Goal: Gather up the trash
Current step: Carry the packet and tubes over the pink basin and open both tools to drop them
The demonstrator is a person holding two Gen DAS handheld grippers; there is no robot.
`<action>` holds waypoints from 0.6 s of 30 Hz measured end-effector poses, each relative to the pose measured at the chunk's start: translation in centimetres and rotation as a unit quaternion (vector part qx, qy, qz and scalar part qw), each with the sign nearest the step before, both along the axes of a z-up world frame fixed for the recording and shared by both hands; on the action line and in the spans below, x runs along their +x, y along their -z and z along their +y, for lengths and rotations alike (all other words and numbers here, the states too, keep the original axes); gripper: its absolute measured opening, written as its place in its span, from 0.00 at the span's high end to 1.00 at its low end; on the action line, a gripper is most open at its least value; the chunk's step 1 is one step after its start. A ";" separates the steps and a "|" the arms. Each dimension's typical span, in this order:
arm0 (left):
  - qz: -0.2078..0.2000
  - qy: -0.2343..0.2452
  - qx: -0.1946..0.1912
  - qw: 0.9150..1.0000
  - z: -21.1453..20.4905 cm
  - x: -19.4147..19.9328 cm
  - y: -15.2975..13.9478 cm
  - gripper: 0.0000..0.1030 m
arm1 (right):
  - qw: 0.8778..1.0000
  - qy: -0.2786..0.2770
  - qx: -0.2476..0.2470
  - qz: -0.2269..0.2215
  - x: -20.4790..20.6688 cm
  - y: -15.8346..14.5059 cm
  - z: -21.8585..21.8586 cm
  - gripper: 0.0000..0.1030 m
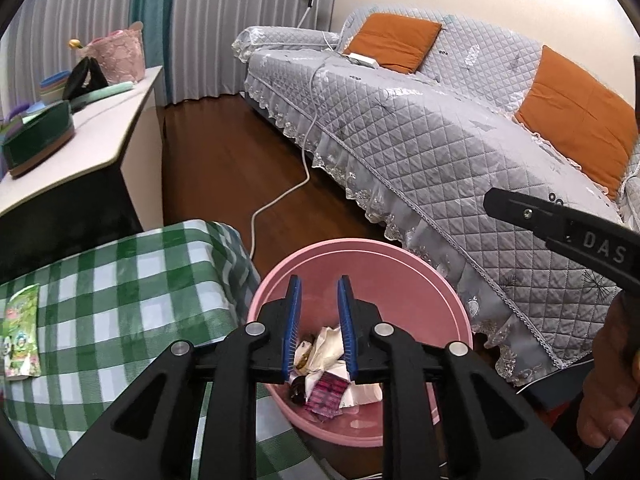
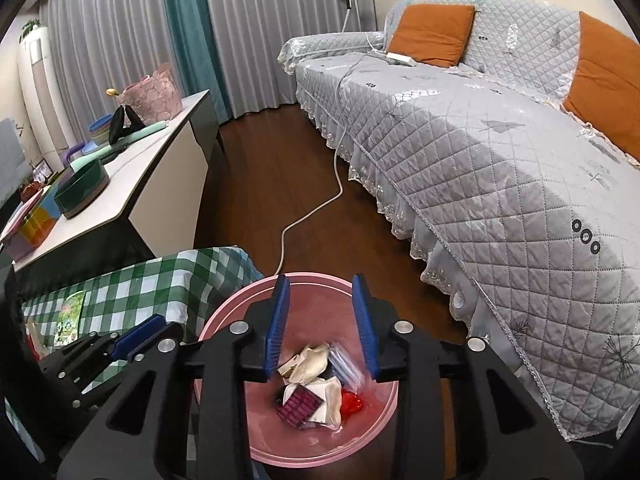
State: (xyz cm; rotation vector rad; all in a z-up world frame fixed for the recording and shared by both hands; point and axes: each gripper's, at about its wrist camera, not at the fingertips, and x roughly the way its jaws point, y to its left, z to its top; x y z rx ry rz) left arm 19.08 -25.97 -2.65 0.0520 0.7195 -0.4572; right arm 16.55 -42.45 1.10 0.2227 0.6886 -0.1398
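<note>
Grey quilted sofa [image 2: 500, 152] with orange cushions [image 2: 432, 32], white cable [image 2: 316, 216] across wooden floor, perhaps a dark bowl [image 2: 82, 192] on sideboard [image 2: 160, 160].

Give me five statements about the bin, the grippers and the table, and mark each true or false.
1. The pink bin already holds wrappers. True.
2. The left gripper is shut on a wrapper. False: its jaws stand apart over the bin with nothing between them.
3. A green packet lies on the checked tablecloth. True.
4. The bin stands on the sofa. False: it sits low between the table and the sofa, apparently on the floor.
5. The right gripper is open above the bin. True.
</note>
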 end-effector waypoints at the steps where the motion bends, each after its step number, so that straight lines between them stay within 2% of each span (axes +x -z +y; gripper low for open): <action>1: -0.002 -0.002 0.001 1.000 0.3 -0.2 -0.2 0.82 | 1.000 0.000 0.000 -0.001 0.0 0.0 0.1 0.68; 7: -0.018 -0.014 0.007 1.000 2.4 -1.3 -2.0 0.82 | 1.000 -0.007 0.002 -0.010 -0.1 -0.5 1.0 0.68; 18: -0.047 -0.064 0.021 0.997 9.2 -3.6 -4.8 0.82 | 0.999 -0.042 -0.019 -0.020 -0.6 -1.1 5.0 0.67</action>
